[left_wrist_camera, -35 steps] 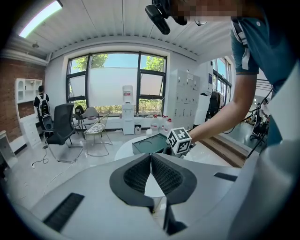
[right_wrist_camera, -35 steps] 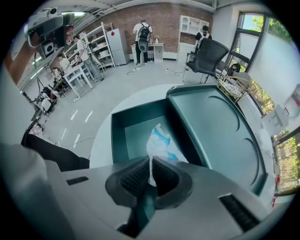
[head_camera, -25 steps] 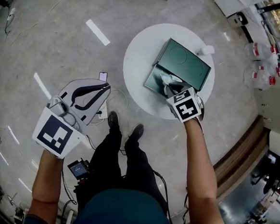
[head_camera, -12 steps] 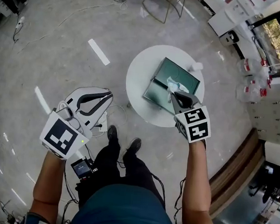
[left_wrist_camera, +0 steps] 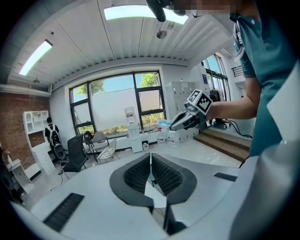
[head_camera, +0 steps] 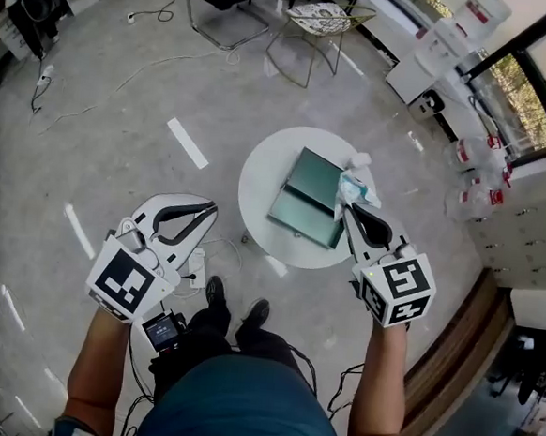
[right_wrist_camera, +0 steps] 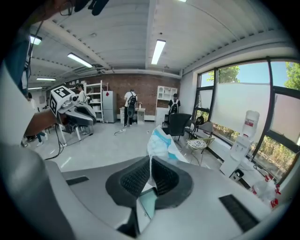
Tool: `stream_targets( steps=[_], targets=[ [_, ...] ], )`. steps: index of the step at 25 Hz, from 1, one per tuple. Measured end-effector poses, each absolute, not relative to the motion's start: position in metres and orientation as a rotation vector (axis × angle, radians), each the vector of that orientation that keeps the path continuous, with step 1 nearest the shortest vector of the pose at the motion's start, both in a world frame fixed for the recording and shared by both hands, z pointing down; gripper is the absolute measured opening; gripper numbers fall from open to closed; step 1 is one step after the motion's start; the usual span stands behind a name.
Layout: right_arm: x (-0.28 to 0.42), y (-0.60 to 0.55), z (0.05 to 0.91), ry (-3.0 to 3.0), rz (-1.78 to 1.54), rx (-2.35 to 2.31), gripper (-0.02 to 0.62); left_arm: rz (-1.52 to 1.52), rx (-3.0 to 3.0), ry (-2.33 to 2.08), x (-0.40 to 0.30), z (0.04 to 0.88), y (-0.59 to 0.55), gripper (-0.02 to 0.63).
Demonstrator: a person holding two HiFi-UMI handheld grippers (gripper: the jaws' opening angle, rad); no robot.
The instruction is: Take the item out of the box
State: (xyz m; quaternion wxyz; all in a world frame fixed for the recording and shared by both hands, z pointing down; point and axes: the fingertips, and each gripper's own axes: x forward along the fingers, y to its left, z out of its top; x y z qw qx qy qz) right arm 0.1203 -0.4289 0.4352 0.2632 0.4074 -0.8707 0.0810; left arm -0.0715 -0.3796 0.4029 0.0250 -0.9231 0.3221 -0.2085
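A pale grey polished floor fills most of the head view, and a round white table stands in the middle of it. On the table lies the open dark-green box, its two halves side by side. The left gripper hangs well to the left of the table, over the floor. In its own view the left gripper's ribbed pads are pressed together with nothing between them. The right gripper is raised at the table's right side, just beside the box. In the right gripper view its pads are clamped on the lower edge of a white-and-blue packet. This may be a soft pack of wipes or tissues, though no view shows it sharply enough to be sure. The packet is out of the box, standing up from the jaws in the air beside the box's right edge. A small crumpled white scrap sits on the table near the box's far right corner, apart from the packet.
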Motion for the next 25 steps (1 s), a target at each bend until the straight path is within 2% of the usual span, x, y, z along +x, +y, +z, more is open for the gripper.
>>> stream_targets(
  steps=[11,25],
  targets=[
    [0.141,-0.371,0.317,-2.532,0.098,1.185,0.044,-0.589,-2.787,0.927,-0.042,0.337,-0.347,0.028],
    [0.165,-0.321,0.254,-2.605,0.024,1.261,0.044,-0.555,-2.746,0.866,-0.019,0.296,-0.320,0.026]
  ],
)
